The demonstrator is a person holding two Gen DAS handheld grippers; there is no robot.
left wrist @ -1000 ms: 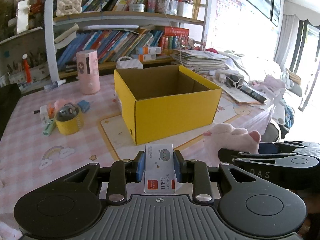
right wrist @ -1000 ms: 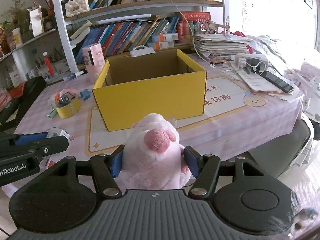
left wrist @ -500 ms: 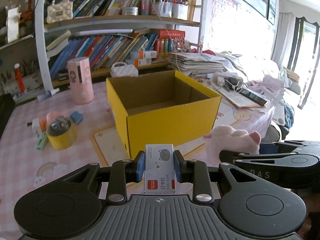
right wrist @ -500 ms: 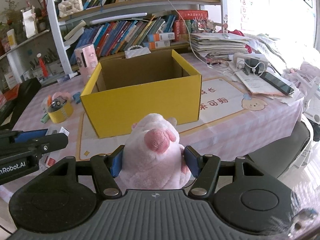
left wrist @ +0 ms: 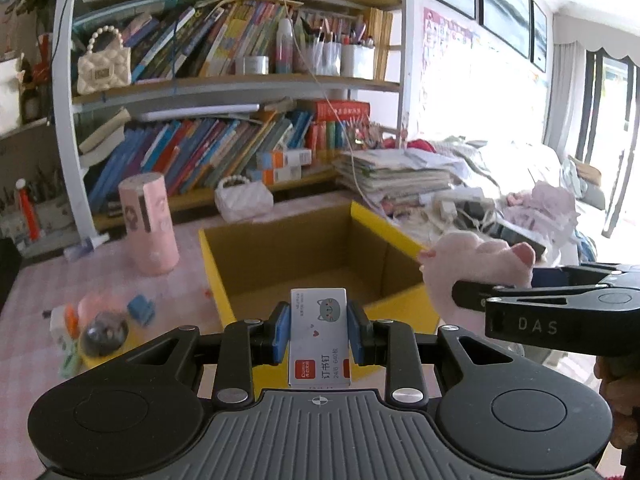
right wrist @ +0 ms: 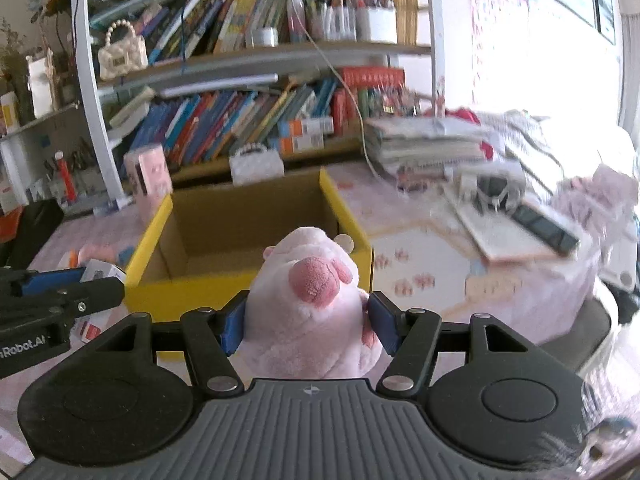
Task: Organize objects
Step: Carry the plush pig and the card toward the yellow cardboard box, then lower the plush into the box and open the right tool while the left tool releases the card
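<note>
The open yellow cardboard box stands on the pink checked counter with its top flaps out of the way and its brown inside bare, which suits it as the bin for the loose things; both hands carry their loads in front of its near wall, high enough to look down into the opening.

The left tongs are clenched narrowly on a small white staple box with a grey cat drawing and a red label, the blue pads pressing its two long sides so that it stands upright with its printed face to the camera. That grip on the flat sides probably keeps the light carton from twisting.

The right tongs stand about half wide, grasping a soft pink plush toy with a darker pink snout; the pads sink into its flanks, and the snout points toward the box.

A yellow tape roll and small pink and blue bits lie on the counter left of the box, likely awaiting their turn.
</note>
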